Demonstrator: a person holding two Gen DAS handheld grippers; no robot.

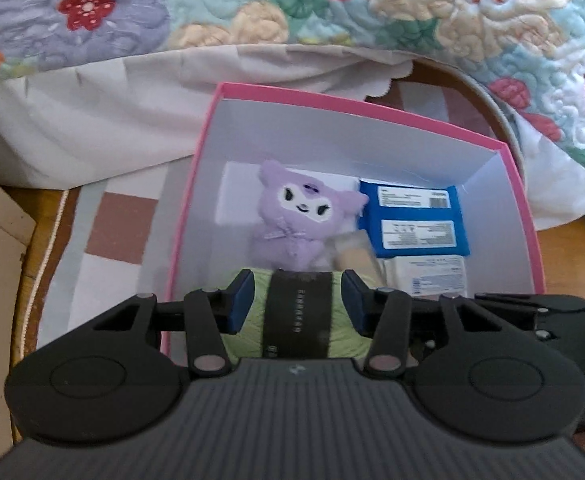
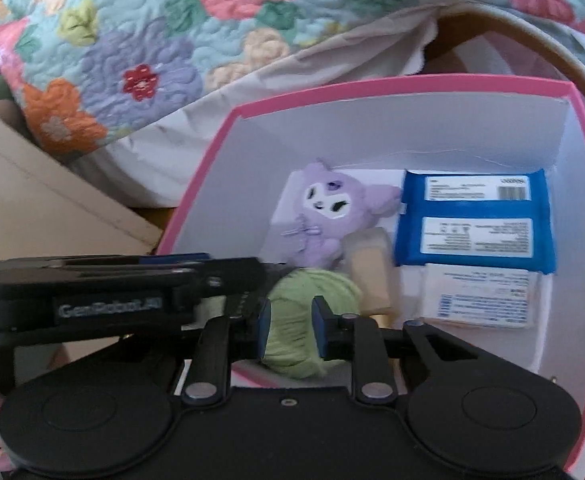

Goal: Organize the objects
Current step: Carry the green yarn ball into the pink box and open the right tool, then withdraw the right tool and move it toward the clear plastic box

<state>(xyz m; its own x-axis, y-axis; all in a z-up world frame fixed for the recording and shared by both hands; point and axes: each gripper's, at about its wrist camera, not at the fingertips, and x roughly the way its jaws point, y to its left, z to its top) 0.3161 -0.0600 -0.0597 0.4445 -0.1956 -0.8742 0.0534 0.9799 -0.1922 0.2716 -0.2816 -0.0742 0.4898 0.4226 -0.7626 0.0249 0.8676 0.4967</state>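
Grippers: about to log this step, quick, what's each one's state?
Left gripper: shut on the green yarn ball.
Right gripper: shut on the same yarn ball.

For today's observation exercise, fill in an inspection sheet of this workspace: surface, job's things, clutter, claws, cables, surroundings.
Surface: wooden top under a checked cloth.
Job's things: pink box holding a purple plush, blue packet, white packet; green yarn ball over its near edge.
Clutter: beige item, unclear.
Claws: left claw and right claw both shut on the yarn ball.
Cables: nothing seen.
Surroundings: floral quilt, cardboard.
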